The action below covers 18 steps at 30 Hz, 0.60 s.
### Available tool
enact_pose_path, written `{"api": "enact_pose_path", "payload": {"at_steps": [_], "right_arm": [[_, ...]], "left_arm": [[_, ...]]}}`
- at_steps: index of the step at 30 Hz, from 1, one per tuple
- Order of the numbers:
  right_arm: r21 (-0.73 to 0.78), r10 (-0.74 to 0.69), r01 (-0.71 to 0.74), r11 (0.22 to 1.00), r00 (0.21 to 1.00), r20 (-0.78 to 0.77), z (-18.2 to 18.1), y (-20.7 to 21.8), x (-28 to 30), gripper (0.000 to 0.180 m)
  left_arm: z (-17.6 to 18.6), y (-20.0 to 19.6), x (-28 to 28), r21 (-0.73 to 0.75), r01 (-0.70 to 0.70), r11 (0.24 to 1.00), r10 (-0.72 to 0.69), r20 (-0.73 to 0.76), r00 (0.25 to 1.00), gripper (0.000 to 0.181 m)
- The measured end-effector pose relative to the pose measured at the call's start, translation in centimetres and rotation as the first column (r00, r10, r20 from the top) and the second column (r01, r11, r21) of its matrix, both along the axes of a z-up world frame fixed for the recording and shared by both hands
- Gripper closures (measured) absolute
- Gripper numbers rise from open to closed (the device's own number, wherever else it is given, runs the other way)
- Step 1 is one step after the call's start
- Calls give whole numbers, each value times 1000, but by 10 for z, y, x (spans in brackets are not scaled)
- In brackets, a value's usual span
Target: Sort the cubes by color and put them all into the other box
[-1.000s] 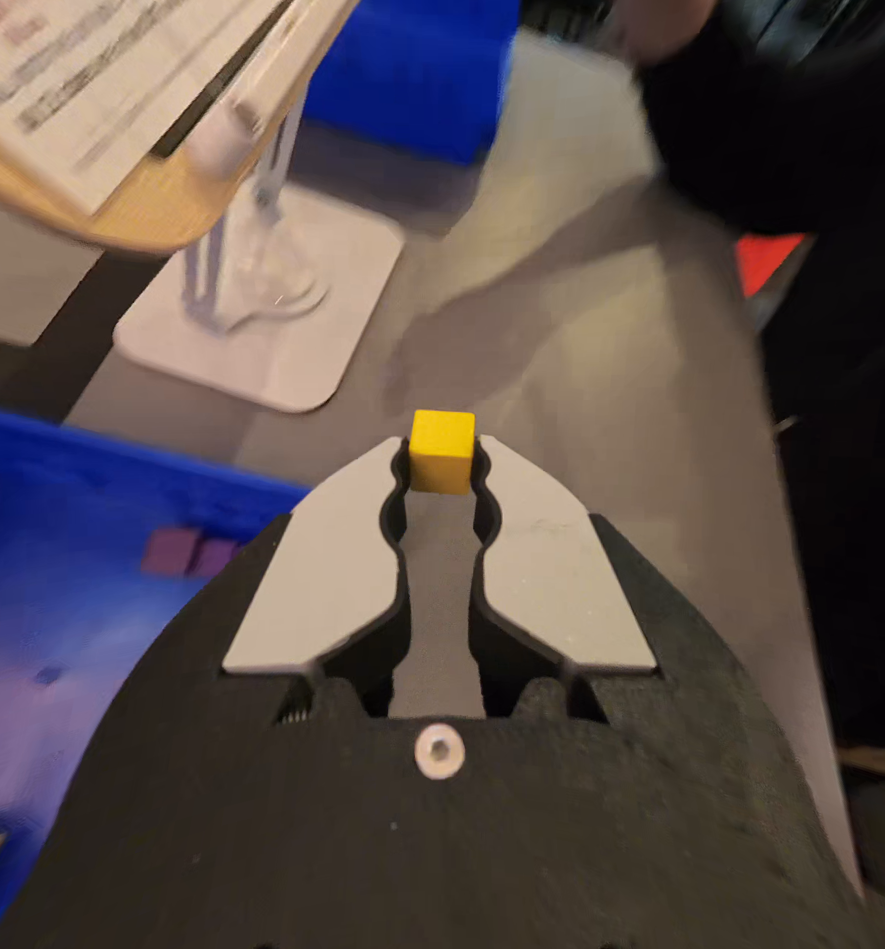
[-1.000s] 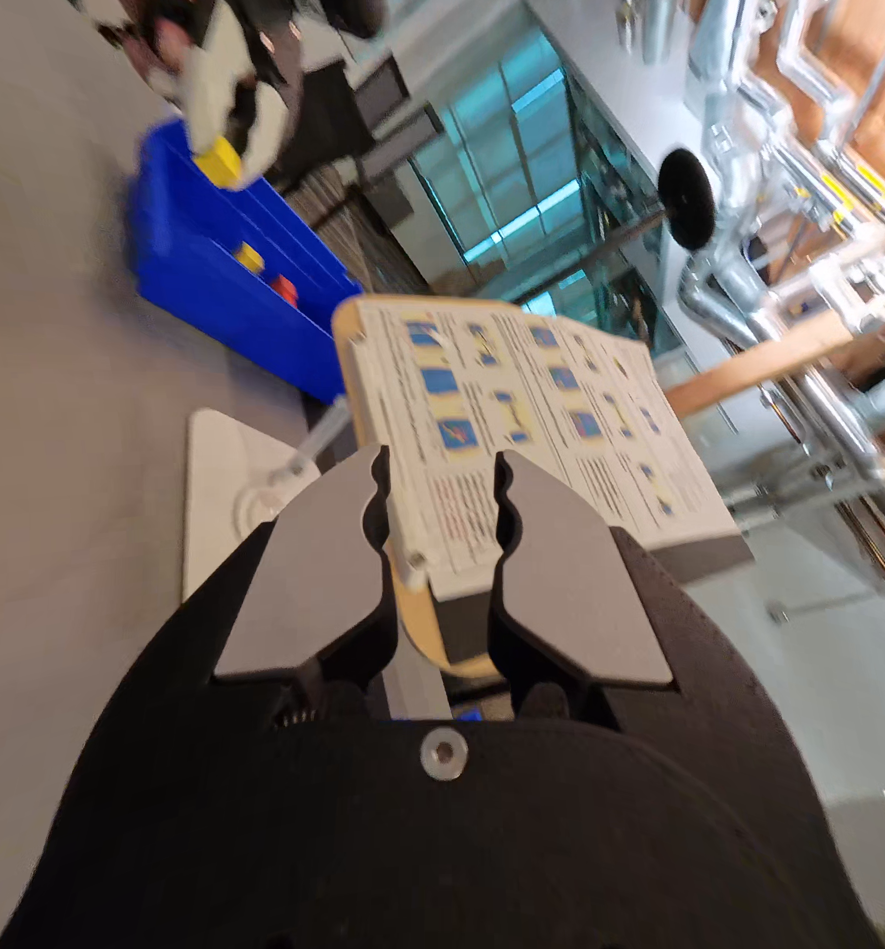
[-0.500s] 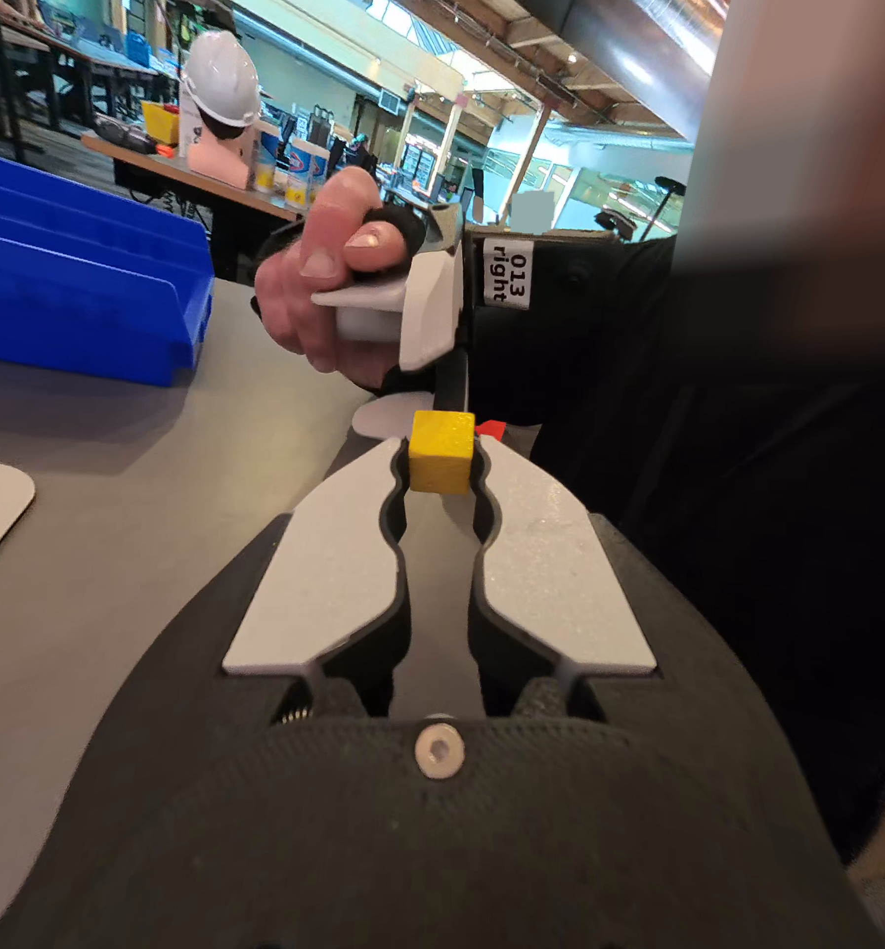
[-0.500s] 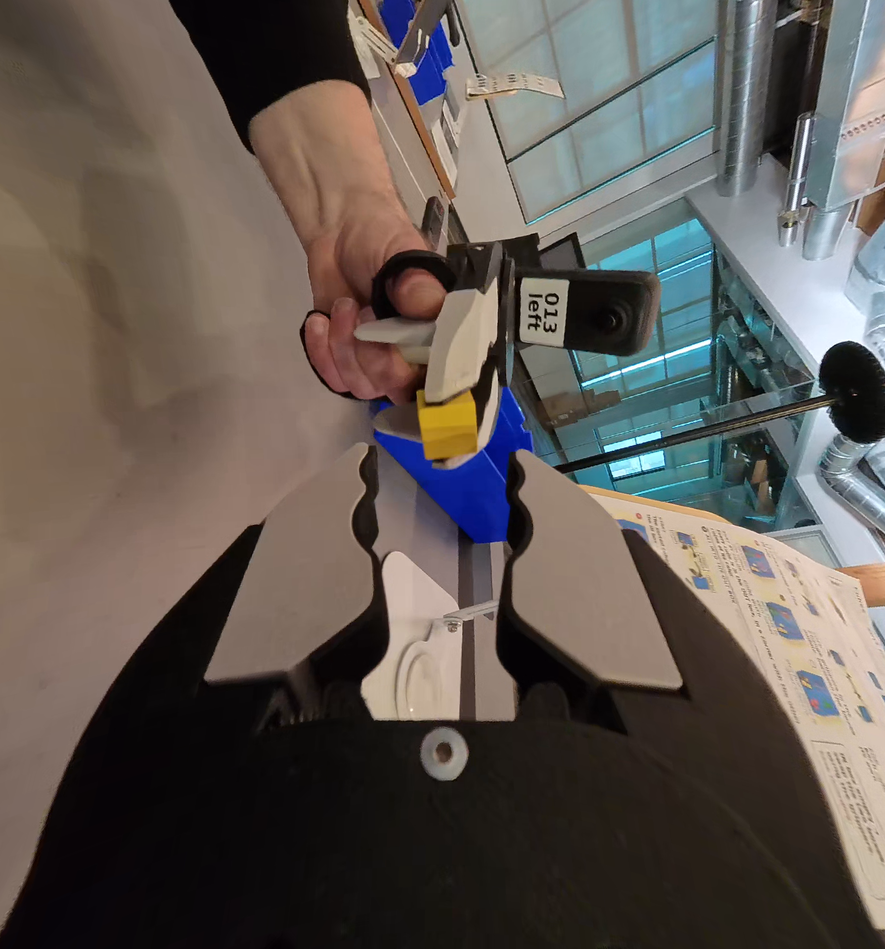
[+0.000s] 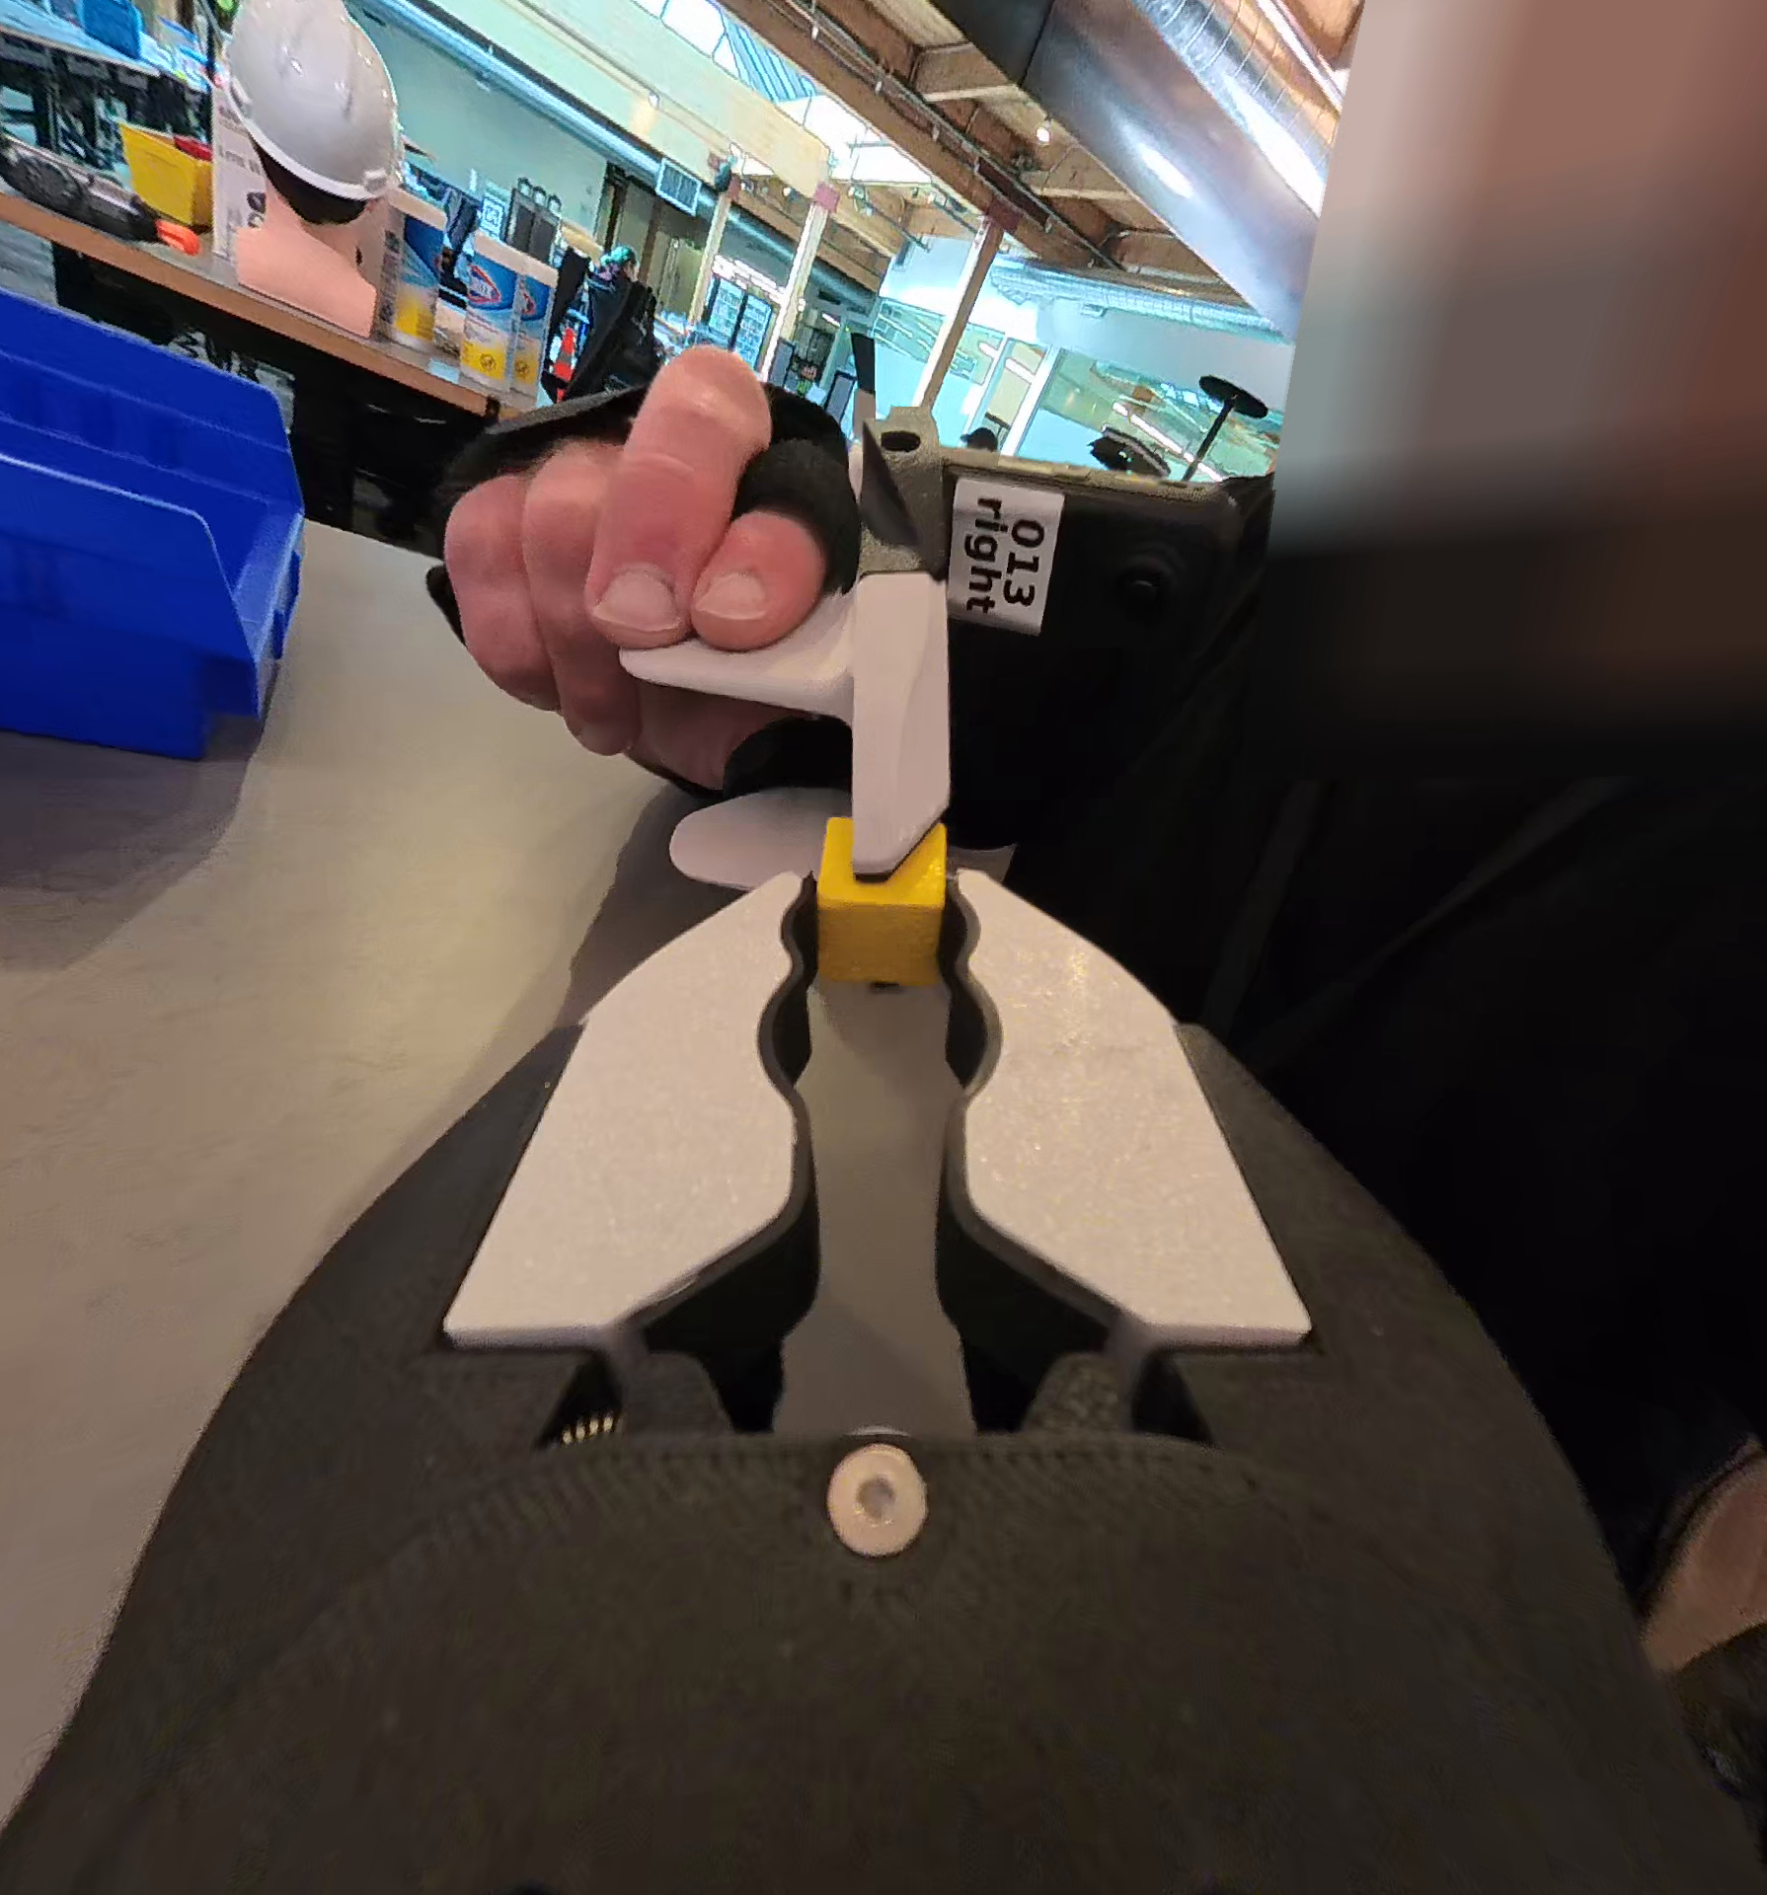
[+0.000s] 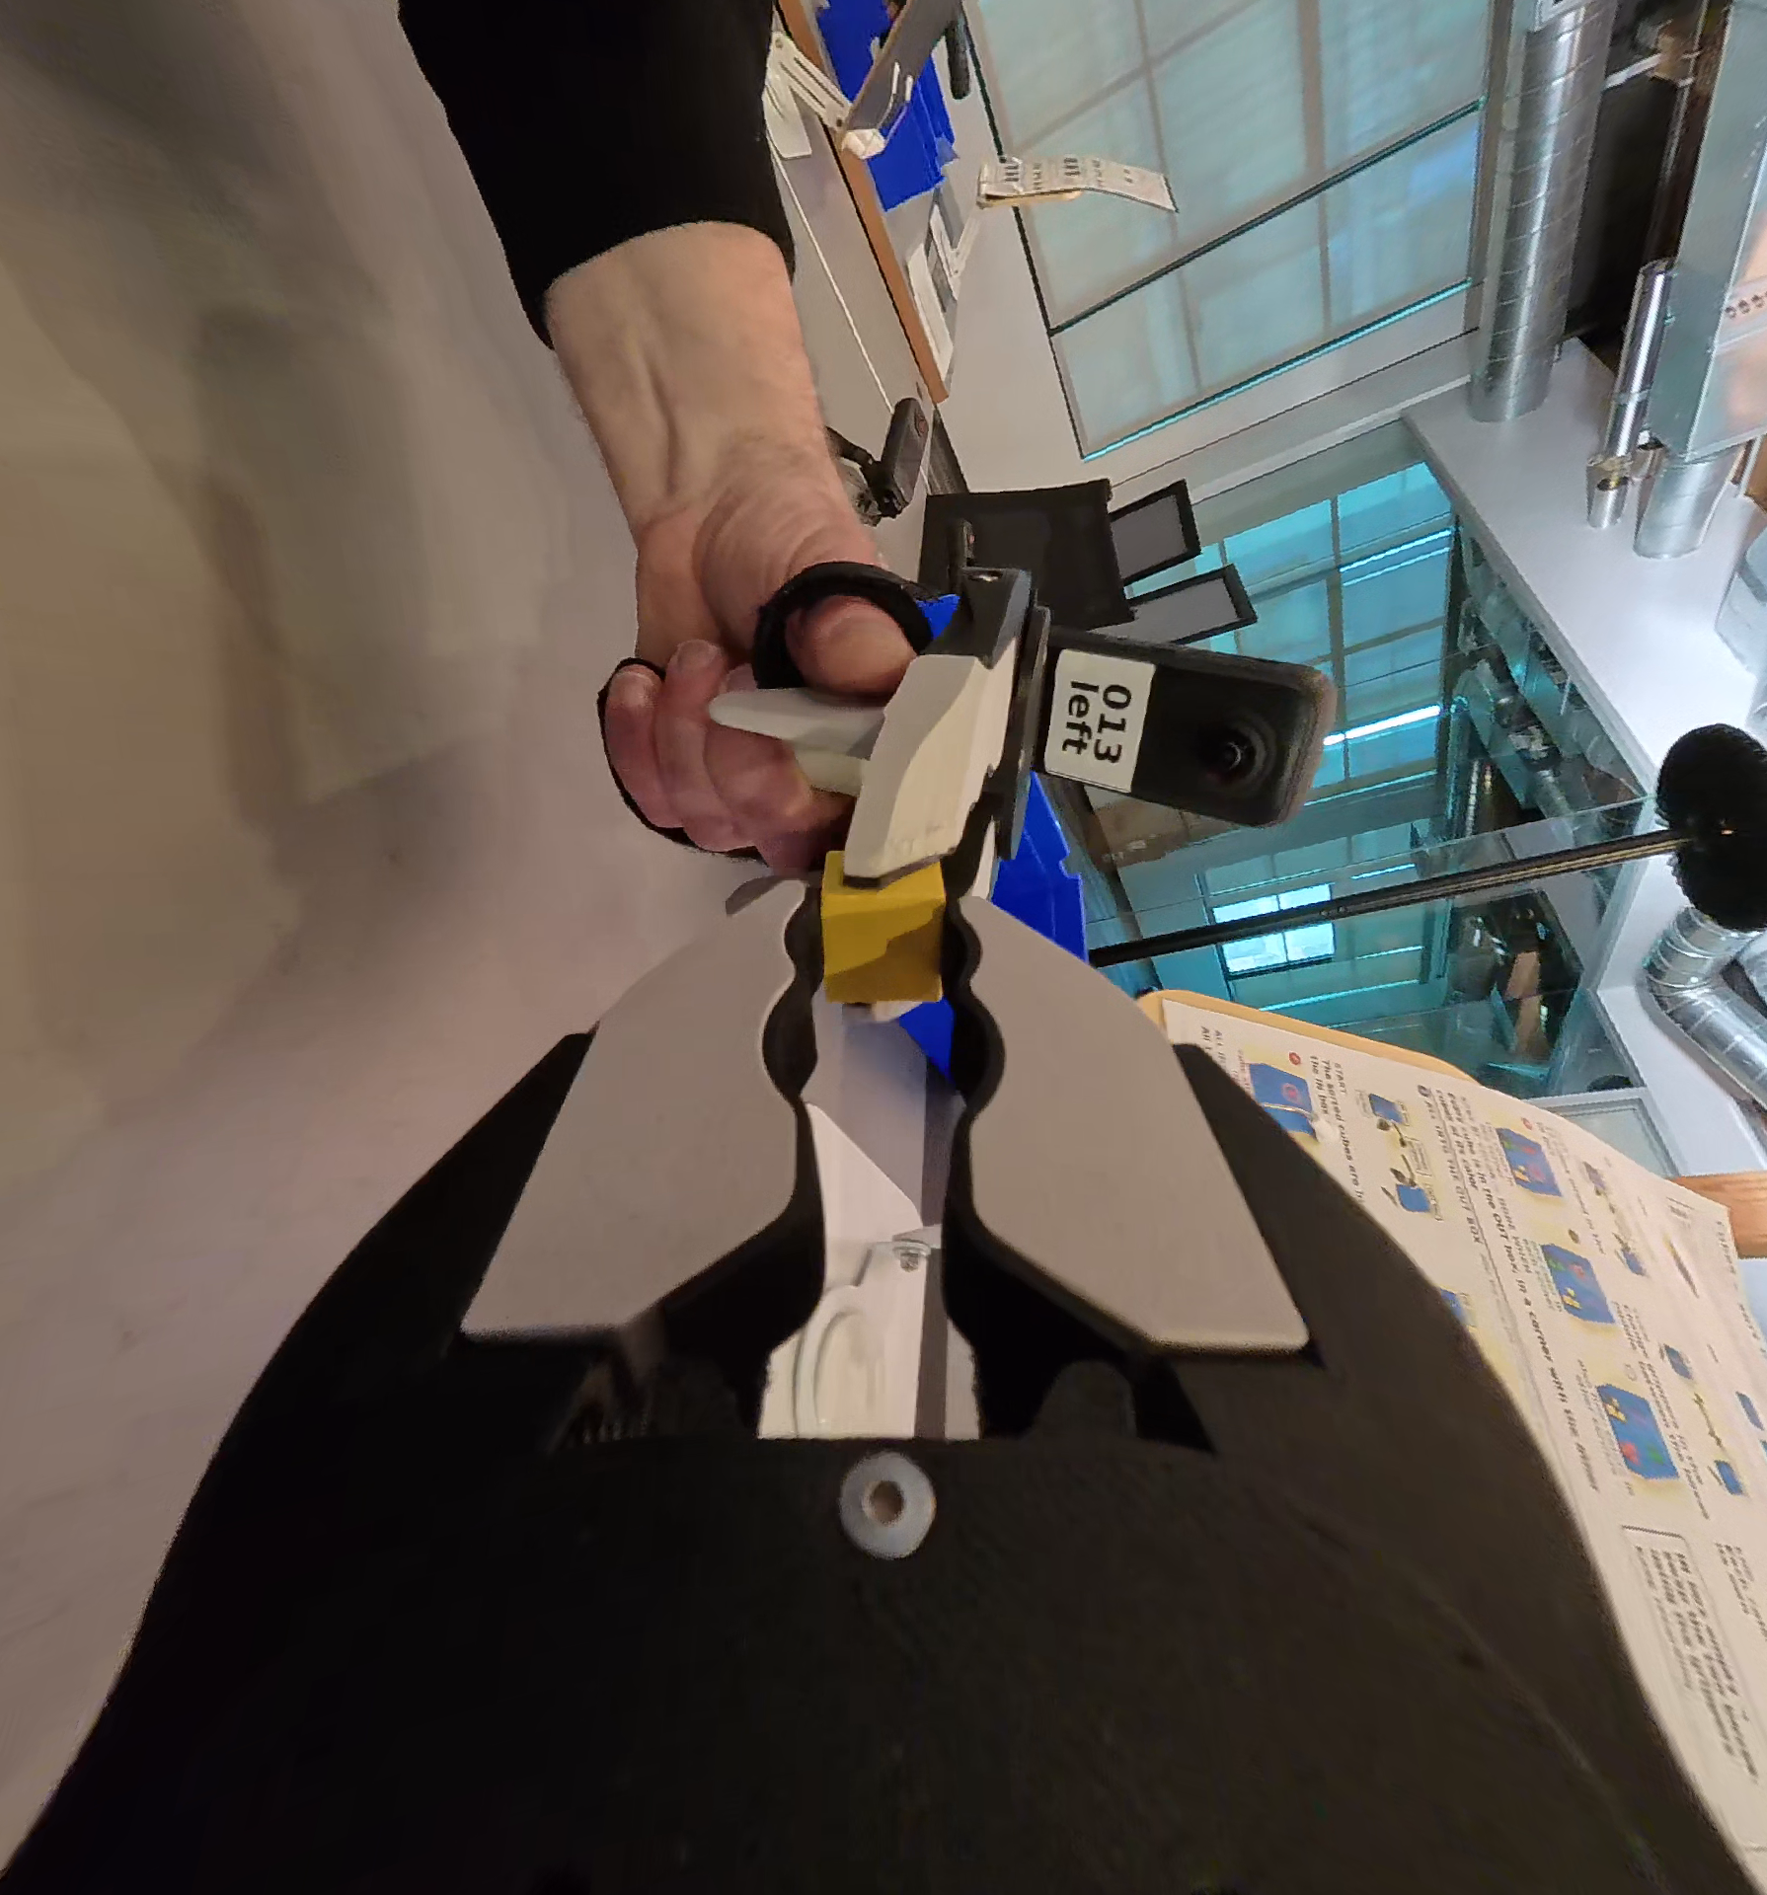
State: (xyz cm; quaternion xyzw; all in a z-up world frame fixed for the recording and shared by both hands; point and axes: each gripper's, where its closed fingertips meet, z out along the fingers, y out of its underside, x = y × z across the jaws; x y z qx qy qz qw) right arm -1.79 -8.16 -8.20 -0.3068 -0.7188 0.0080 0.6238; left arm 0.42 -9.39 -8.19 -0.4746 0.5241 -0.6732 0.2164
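A small yellow cube (image 5: 877,931) is held in the air above the grey table (image 5: 192,1025), between both grippers, which meet tip to tip. My left gripper (image 5: 881,923) is shut on its two sides. My right gripper (image 6: 879,949) comes from the opposite way, turned a quarter turn, and is shut on the same cube (image 6: 879,943). One right finger (image 5: 900,759) lies on the cube's top in the left wrist view. One left finger (image 6: 920,790) covers the cube's top in the right wrist view. A blue box (image 5: 110,574) stands at the far left.
A person's hands (image 5: 633,605) hold both grippers, and a dark sleeve (image 5: 1474,1025) fills the right side. An instruction sheet on a wooden stand (image 6: 1474,1333) with a white base (image 6: 849,1333) stands beyond my right gripper. A blue box (image 6: 1044,882) shows behind the cube. Less than 4 cm separates the two grippers' tips.
My left gripper carried the cube away from the blue box toward my right gripper. My right gripper swung round, came up to the cube and closed its fingers on it.
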Motion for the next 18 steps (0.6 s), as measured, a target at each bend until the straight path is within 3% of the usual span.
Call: {"api": "enact_pose_path", "payload": {"at_steps": [4, 8, 12, 18], "right_arm": [[15, -58, 58, 998, 998, -23, 19, 13, 19, 158], [-25, -264, 262, 965, 961, -89, 55, 72, 87, 158], [-109, -489, 477, 872, 854, -176, 81, 138, 180, 158], [-329, -733, 670, 665, 671, -114, 58, 201, 296, 157]], "left_arm": [[7, 13, -12, 24, -60, 998, 60, 4, 998, 151], [14, 21, -35, 123, -138, 983, 138, 12, 990, 181], [15, 27, -55, 193, -204, 960, 209, -5, 978, 181], [12, 38, -81, 272, -271, 923, 298, -65, 952, 181]]}}
